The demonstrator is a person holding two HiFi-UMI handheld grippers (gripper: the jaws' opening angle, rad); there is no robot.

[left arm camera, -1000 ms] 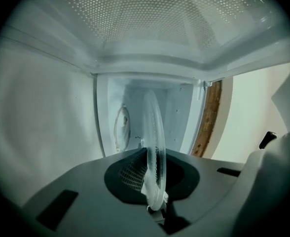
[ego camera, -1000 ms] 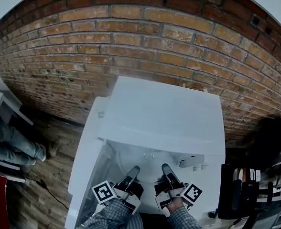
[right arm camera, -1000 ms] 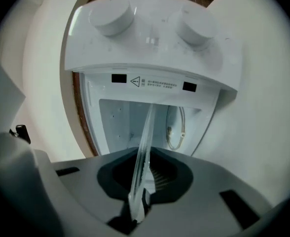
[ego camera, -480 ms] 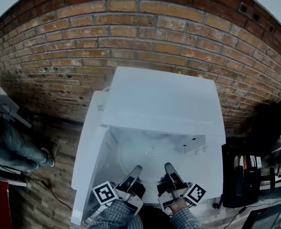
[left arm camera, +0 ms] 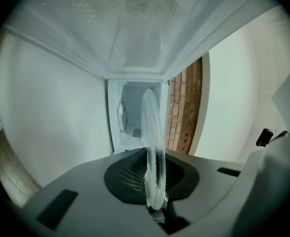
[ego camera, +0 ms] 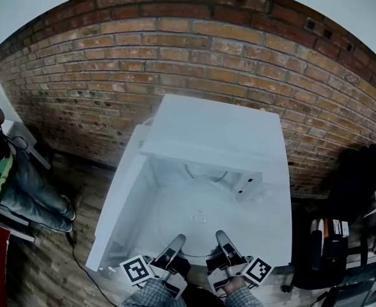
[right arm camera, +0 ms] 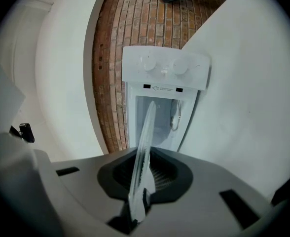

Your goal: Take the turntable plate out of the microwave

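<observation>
Brick wall (ego camera: pixel 175 50), wooden floor (ego camera: pixel 50 270) — person in jeans (ego camera: pixel 25 187) at left

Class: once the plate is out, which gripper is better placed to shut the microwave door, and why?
Left, probably: the door stands open on the left, nearer the left gripper than the right gripper. Both grip the plate at its near rim, so the right must hold it alone.
</observation>
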